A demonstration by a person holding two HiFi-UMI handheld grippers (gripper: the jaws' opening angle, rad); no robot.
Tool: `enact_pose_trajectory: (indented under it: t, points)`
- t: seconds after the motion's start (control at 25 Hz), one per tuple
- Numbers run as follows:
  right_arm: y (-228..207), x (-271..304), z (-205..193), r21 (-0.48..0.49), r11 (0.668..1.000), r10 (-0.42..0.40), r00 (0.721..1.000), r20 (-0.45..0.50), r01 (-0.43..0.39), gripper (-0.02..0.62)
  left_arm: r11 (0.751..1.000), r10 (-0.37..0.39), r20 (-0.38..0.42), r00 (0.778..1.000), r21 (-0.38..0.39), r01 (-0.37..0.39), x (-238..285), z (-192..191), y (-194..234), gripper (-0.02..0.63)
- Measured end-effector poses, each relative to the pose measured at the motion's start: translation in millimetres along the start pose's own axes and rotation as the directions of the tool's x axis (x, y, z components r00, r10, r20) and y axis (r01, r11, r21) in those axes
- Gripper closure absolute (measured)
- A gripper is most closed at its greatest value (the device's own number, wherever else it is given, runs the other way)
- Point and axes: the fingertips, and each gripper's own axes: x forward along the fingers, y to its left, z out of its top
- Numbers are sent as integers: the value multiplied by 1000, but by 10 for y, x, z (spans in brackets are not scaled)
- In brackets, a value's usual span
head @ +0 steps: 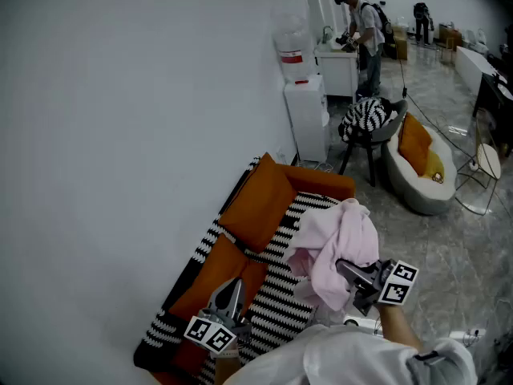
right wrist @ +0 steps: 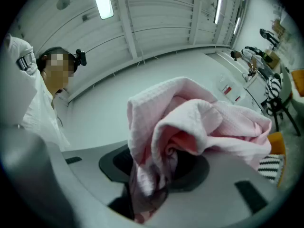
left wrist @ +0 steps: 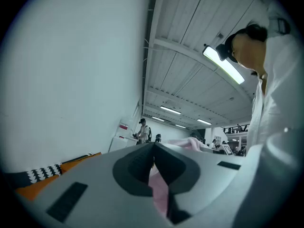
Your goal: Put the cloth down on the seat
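Observation:
A crumpled pink cloth [head: 341,243] hangs in the air over the right part of the seat [head: 276,299], a low sofa with a black-and-white striped cover and orange cushions [head: 256,203]. My right gripper [head: 346,269] is shut on the cloth. In the right gripper view the cloth [right wrist: 199,122] bunches between the jaws and spills over the gripper [right wrist: 156,175]. My left gripper [head: 234,283] is over the seat's front left, well apart from the cloth and pointing up, its jaws shut tip to tip [left wrist: 153,148]. A sliver of pink shows in the slit between them.
A white wall runs along the left behind the seat. Beyond it stand a water dispenser [head: 309,111], a chair with a striped bundle [head: 369,123] and a grey round lounger [head: 421,175]. A person [head: 365,30] works at a far counter. Polished floor lies to the right.

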Motion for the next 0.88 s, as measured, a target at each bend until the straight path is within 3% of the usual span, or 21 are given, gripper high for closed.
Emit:
enact_pose_trajectory:
  t: [0.68, 0.88]
  points:
    - [-134, 159, 22, 26, 999, 29, 1000, -2, -29, 417, 999, 10, -6, 1000, -31, -10, 134, -35, 64, 589]
    - [-287, 84, 71, 72, 997, 29, 1000, 0, -29, 410, 999, 10, -10, 1000, -35, -10, 272, -116, 1, 589]
